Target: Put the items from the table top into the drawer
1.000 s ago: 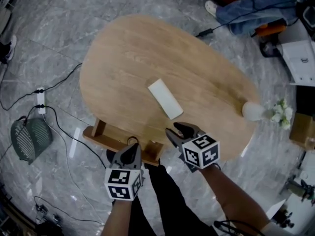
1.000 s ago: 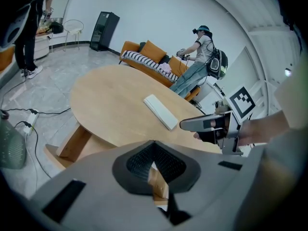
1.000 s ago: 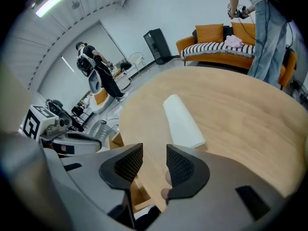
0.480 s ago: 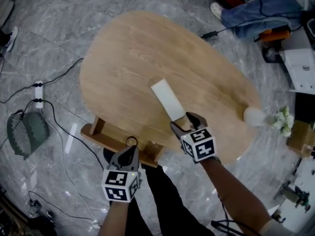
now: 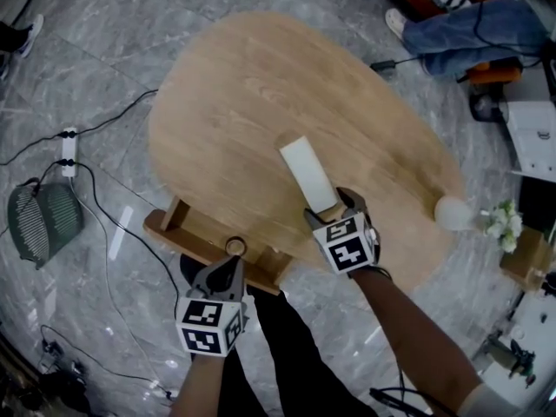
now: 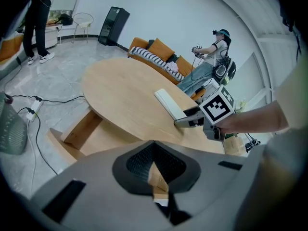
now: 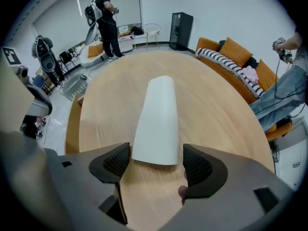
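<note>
A long white flat box [image 5: 308, 174] [image 7: 156, 119] [image 6: 167, 103] lies on the oval wooden table [image 5: 234, 102]. My right gripper [image 5: 334, 211] [image 7: 156, 163] points steeply down at the box's near end. Its jaws are opening and straddle that end, and the pads do not touch it. The open wooden drawer [image 5: 187, 231] [image 6: 86, 129] juts out below the table's near left edge. My left gripper [image 5: 229, 269] [image 6: 154, 166] is shut and hangs at the drawer's front, by a round knob [image 5: 234, 247].
A white vase [image 5: 452, 212] with pale flowers [image 5: 499, 220] stands at the table's right end. On the floor are a fan [image 5: 42, 220], a power strip with cables [image 5: 68, 150], and a cardboard box [image 5: 528, 257]. A seated person [image 5: 478, 20] is beyond the table.
My right gripper has come forward and down onto the near end of the white box, rolling as it went, and its jaws have spread wider. The left gripper has hardly moved.
</note>
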Demonstrator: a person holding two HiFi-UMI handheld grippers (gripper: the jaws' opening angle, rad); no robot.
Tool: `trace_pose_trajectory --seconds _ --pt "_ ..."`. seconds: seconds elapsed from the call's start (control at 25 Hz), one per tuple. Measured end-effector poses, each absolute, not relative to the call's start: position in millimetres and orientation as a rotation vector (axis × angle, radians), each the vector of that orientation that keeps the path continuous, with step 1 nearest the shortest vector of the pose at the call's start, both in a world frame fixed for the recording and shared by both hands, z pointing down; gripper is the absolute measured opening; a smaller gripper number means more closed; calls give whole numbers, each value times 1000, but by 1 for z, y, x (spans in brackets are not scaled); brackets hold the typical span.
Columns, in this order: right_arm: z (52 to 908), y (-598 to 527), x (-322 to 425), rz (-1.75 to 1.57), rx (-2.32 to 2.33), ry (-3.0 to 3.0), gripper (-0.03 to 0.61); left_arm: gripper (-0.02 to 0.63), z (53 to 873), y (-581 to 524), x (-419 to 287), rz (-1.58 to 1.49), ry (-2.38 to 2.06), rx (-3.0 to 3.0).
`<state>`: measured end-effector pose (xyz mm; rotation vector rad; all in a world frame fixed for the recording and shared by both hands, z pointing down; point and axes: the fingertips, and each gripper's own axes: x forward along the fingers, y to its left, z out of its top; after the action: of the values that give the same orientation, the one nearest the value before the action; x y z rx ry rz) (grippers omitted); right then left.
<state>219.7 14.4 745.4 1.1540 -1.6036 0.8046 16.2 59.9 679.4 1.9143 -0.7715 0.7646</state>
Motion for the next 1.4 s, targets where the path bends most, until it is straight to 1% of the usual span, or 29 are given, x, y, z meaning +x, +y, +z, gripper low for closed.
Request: trace_pose_trajectory --seconds 0.24,0.32,0.56,0.92,1.4 --pt "750 15 218 870 1092 -1570 338 0 682 59 9 756 -779 1902" --pt "750 15 219 891 1078 -1564 315 0 684 59 6 754 -786 1897" --pt "749 16 219 966 1081 -1584 296 0 682 64 4 755 -780 1898" --pt "739 16 205 1244 1169 -1648 295 0 681 64 0 754 -788 1899" --pt "724 24 201 1361 1229 -1699 295 0 677 66 -1 763 -779 1918"
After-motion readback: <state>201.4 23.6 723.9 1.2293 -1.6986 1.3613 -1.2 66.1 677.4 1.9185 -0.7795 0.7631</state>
